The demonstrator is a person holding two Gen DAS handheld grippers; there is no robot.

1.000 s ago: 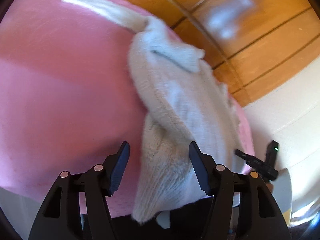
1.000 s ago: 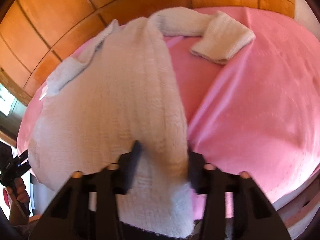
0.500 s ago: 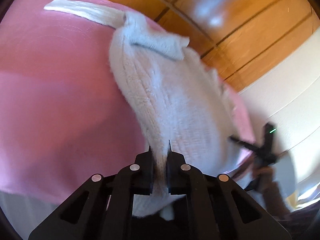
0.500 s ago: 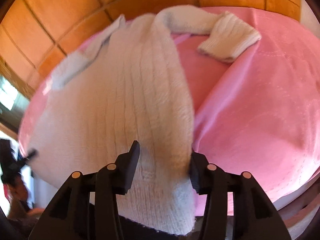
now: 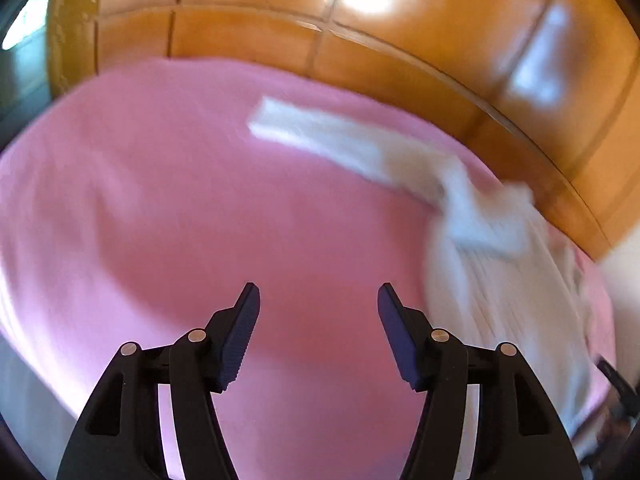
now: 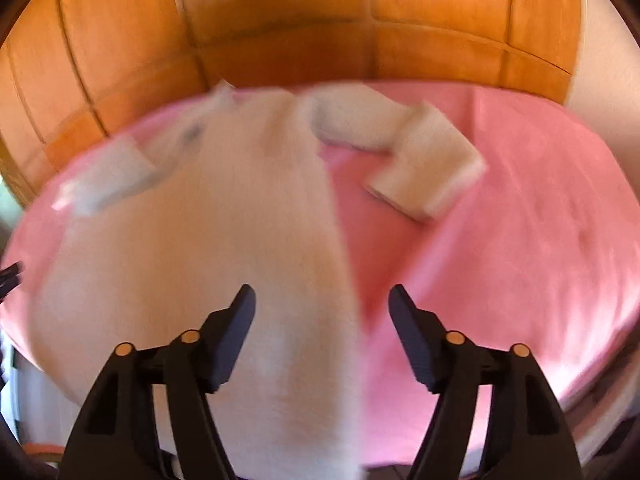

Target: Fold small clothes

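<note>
A small white knit sweater (image 6: 224,232) lies on the pink sheet (image 6: 540,220), neck toward the headboard, its right sleeve (image 6: 424,168) bent and folded back. In the left wrist view the sweater (image 5: 488,264) lies to the right, its other sleeve (image 5: 320,136) stretched leftward. My left gripper (image 5: 319,308) is open and empty over bare pink sheet (image 5: 160,208), left of the sweater. My right gripper (image 6: 322,308) is open above the sweater's lower right edge, holding nothing. Both views are motion-blurred.
A wooden panelled headboard (image 6: 320,32) runs behind the bed and shows in the left wrist view (image 5: 400,32) too. The bed's near edge lies just below both grippers. A dark object (image 5: 616,380), partly hidden, shows at the left wrist view's right edge.
My left gripper, shut on the sweater's hem half a second ago, has opened and swung left off the sweater. My right gripper stayed open and pulled back a little.
</note>
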